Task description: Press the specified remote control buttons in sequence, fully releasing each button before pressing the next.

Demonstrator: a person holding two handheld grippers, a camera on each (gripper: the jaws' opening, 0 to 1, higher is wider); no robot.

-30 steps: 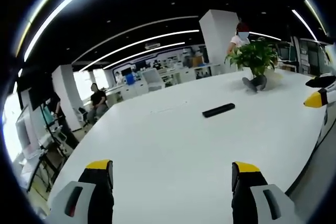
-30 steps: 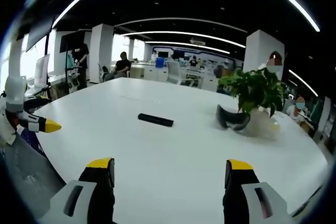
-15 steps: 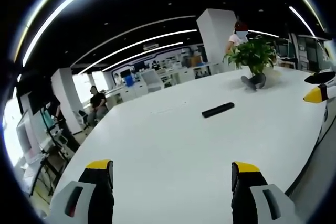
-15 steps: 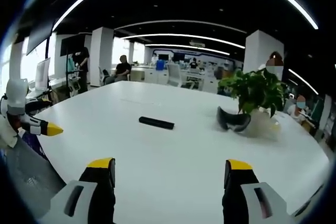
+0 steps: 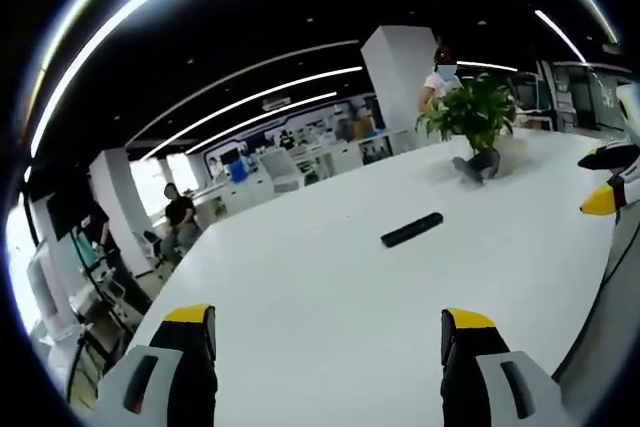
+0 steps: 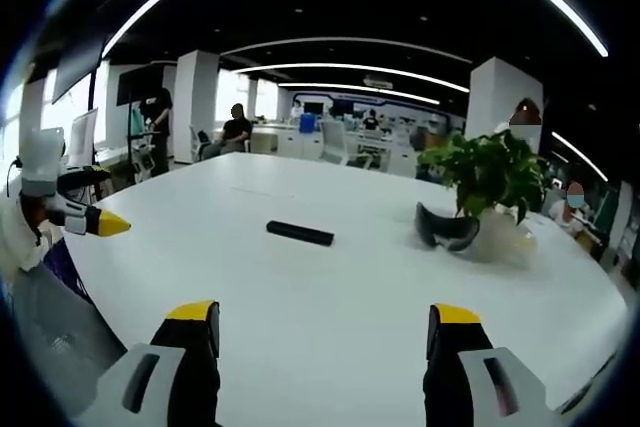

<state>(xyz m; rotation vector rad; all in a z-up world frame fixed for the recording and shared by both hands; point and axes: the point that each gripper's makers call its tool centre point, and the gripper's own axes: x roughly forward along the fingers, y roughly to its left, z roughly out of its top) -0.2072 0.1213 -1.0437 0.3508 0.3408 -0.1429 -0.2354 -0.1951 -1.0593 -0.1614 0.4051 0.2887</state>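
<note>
A slim black remote control (image 5: 411, 230) lies flat on the white table (image 5: 330, 287), well ahead of both grippers; the right gripper view has the remote (image 6: 299, 234) near the table's middle. My left gripper (image 5: 325, 332) is open above the near table edge, nothing between its jaws. It also enters the right gripper view as a yellow-tipped left gripper (image 6: 95, 222) at the left edge. My right gripper (image 6: 315, 327) stands open and empty, and its yellow tip, the right gripper (image 5: 603, 197), pokes into the left gripper view from the right.
A potted green plant (image 6: 488, 175) stands on the table's far right, with a dark curved headset-like object (image 6: 445, 227) in front of it. People sit and stand at desks behind the table (image 6: 235, 127). A white pillar (image 5: 400, 72) rises beyond.
The left gripper view has tilted and shifted a little, so the remote and plant sit slightly lower and further left. In the right gripper view the left gripper's tip has risen slightly.
</note>
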